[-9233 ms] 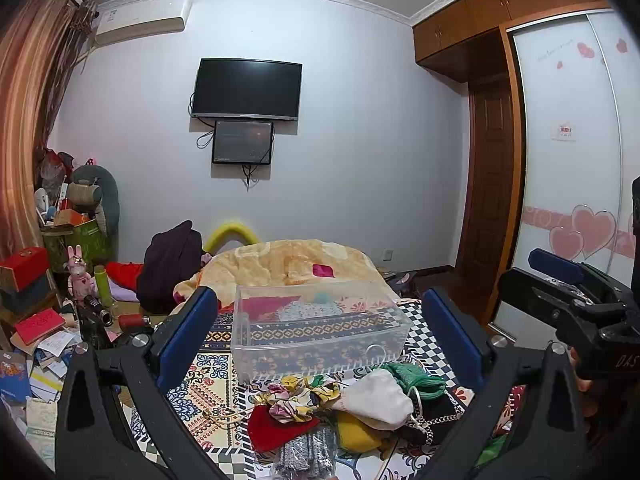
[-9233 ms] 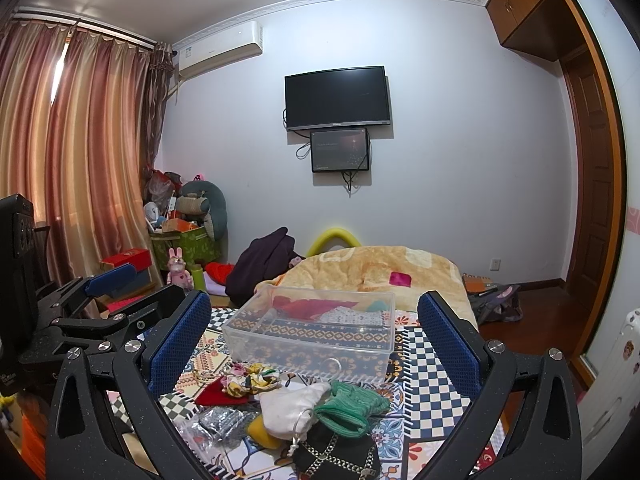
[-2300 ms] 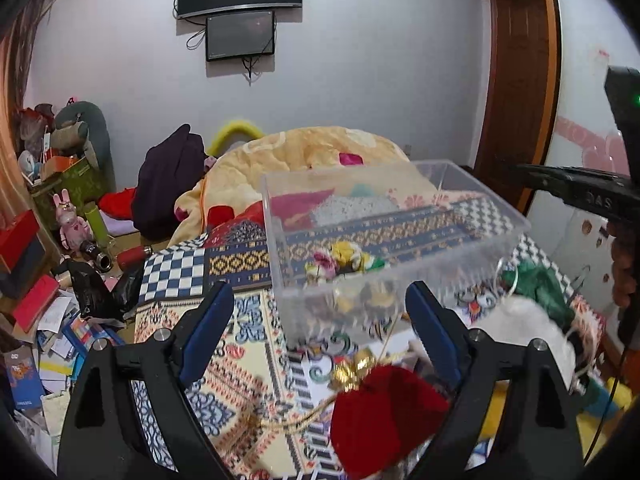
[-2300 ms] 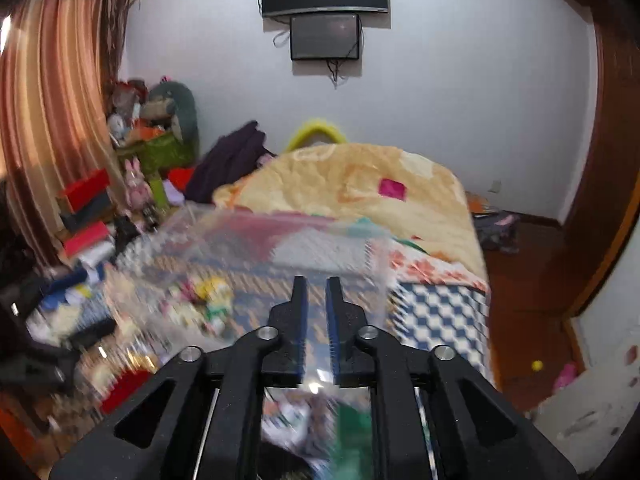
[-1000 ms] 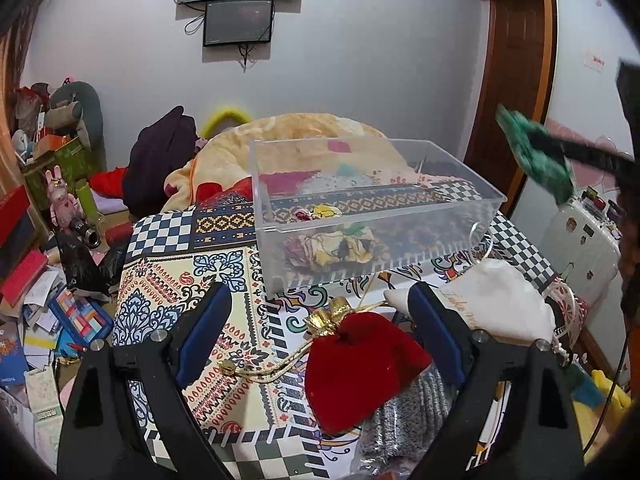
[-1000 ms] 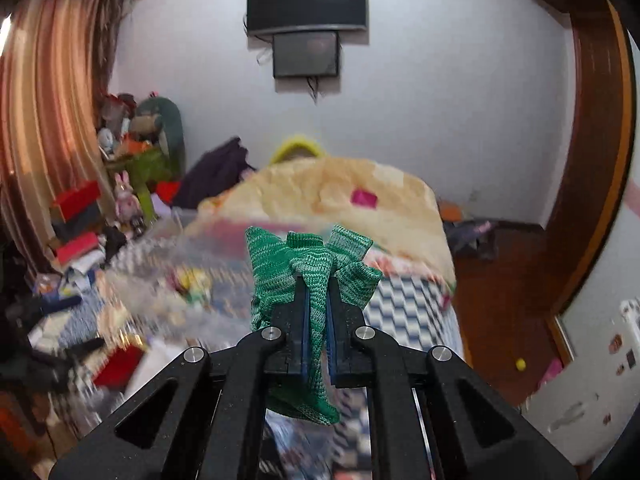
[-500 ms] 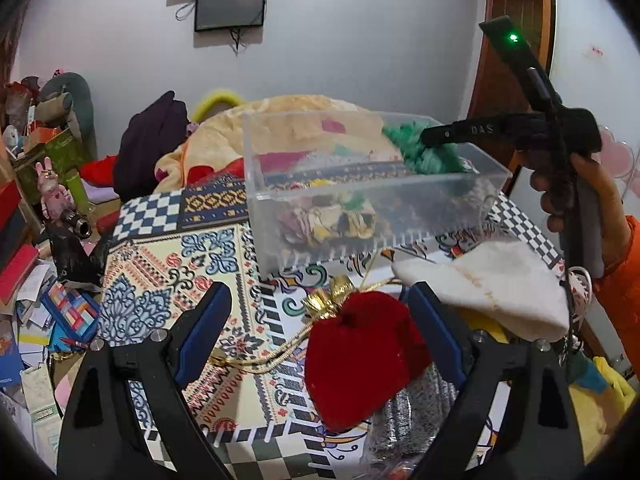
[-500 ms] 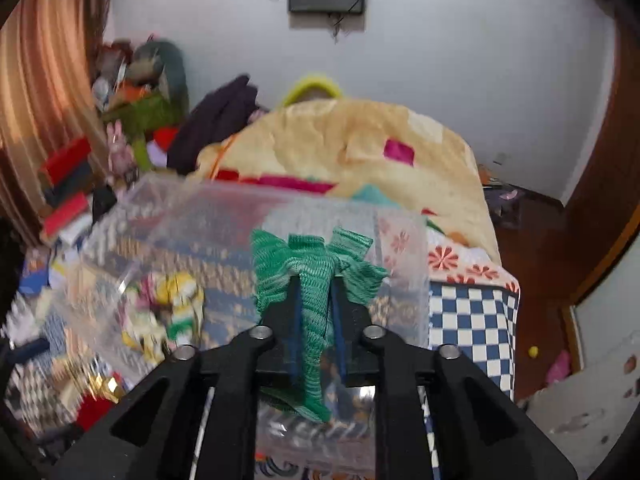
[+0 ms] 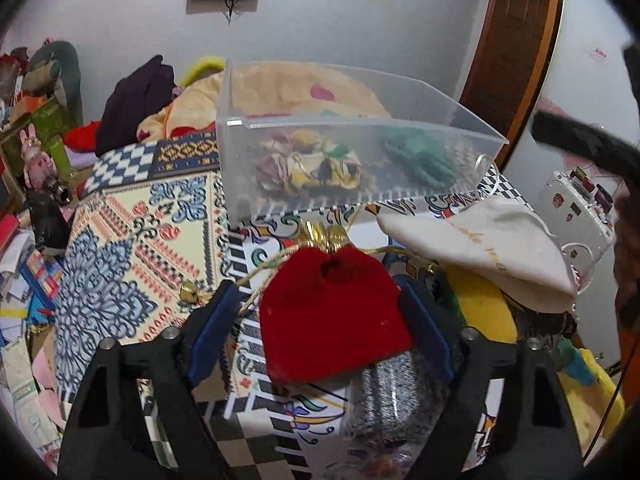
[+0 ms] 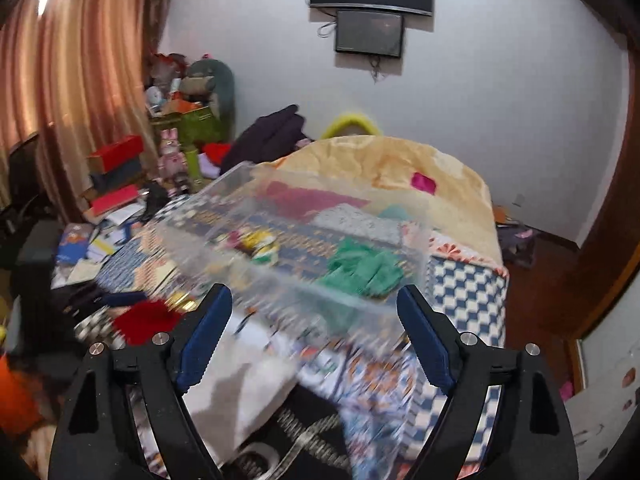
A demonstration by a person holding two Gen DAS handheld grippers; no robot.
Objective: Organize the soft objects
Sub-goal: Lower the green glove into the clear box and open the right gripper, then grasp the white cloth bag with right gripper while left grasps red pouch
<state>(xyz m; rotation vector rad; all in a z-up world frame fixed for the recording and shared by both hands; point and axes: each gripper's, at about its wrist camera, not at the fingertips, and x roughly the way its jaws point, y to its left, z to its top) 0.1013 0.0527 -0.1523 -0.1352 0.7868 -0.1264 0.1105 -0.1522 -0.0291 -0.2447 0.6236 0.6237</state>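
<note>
A clear plastic bin (image 9: 472,136) stands on the patterned bedspread and holds a floral fabric piece (image 9: 308,160) and a green knit item (image 9: 420,156). My left gripper (image 9: 320,320) is open, its fingers on either side of a red velvet pouch (image 9: 332,316) with gold cord. A white pouch (image 9: 492,248) lies to its right. My right gripper (image 10: 312,332) is open and empty, above the bed in front of the bin (image 10: 224,232); the green knit item (image 10: 364,268) lies inside the bin.
A grey knit piece (image 9: 388,396) and yellow fabric (image 9: 480,308) lie beside the red pouch. An orange blanket (image 10: 400,168) covers the far bed. Clutter of boxes and papers (image 10: 108,184) sits at the left. A wooden door (image 9: 508,48) stands at the right.
My right gripper has opened, dropped the green knit item in the bin and drawn back. My left gripper has moved down, its fingers now around the red pouch.
</note>
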